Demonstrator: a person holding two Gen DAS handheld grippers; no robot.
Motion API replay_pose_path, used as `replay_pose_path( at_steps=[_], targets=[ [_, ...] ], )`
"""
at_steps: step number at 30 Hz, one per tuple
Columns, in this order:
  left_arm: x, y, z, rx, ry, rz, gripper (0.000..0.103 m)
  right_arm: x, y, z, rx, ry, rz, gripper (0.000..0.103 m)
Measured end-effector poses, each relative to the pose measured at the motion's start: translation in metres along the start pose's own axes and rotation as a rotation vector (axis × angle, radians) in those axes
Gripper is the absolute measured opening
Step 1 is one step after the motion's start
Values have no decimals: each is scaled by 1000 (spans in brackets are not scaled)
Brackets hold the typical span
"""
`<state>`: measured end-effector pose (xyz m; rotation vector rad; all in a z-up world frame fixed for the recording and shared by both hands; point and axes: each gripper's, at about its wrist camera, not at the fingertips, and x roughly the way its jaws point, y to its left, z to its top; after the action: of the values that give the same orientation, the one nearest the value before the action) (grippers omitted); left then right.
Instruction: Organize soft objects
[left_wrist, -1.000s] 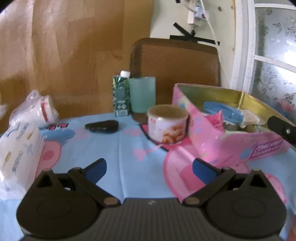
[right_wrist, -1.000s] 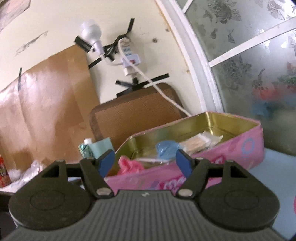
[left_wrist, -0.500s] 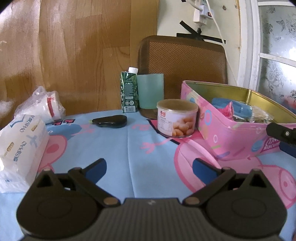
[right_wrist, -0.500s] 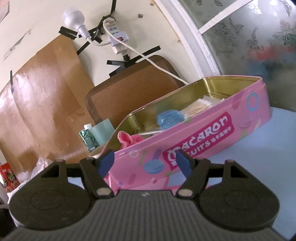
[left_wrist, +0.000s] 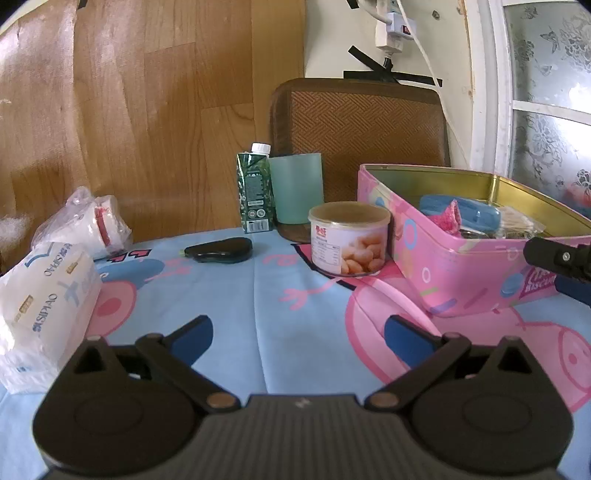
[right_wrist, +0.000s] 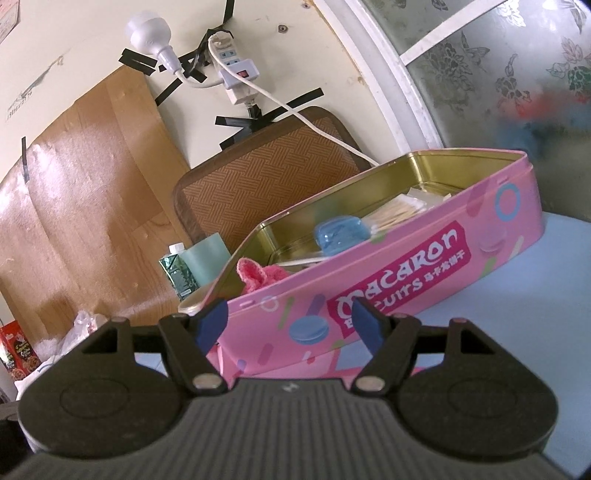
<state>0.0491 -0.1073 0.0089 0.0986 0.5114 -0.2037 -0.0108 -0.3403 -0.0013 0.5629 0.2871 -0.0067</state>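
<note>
- Soft objects sit in two places: one pink fluffy cloth (right_wrist: 258, 275) lies inside the pink tin (right_wrist: 406, 280) at its near-left end, while two tissue packs, one flat (left_wrist: 44, 295) and one bagged roll (left_wrist: 85, 221), wait on the counter (left_wrist: 277, 314) at the far left.
- Compared with a second ago, the right hand-held gripper (right_wrist: 290, 323) has drawn back and down from over the tin; it now faces the tin's lettered wall, jaws wide and empty.
- The left hand-held gripper (left_wrist: 297, 339) has also backed away, hovering low over the cloth-covered counter, jaws wide, holding nothing.
- My judgement: a drop into the tin looks finished, and the tissue packs are the likely next pick.
- Count otherwise: one snack can (left_wrist: 349, 240), one green carton (left_wrist: 255, 192), one pale cup (left_wrist: 296, 188), one black case (left_wrist: 219, 250), one blue pouch (right_wrist: 340, 234) in the tin.
</note>
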Motion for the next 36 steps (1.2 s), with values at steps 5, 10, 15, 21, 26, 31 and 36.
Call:
replay_pose_path(
  at_steps=[5,10,15,21,26,31,36],
  targets=[
    [0,0,0,2,0,-4,103,0,1,0,-1,3,4,76],
    [0,1,0,-2,4,-12,103,-1,1,0,-1,3,3,77],
    [0,2,0,-5,3,-19,103,0,3,-1,-2,7,0,77],
    [-1,1,-1,-2,1,-25,103,0,2,0,-2,7,0,77],
    [0,1,0,-3,2,-33,103,2,2,-1,6,13,1,77],
    [1,2,0,-7,8,-38,103,2,0,-2,16,17,1,77],
    [1,2,0,-10,12,-41,103,2,1,-2,8,21,-8,77]
  ],
)
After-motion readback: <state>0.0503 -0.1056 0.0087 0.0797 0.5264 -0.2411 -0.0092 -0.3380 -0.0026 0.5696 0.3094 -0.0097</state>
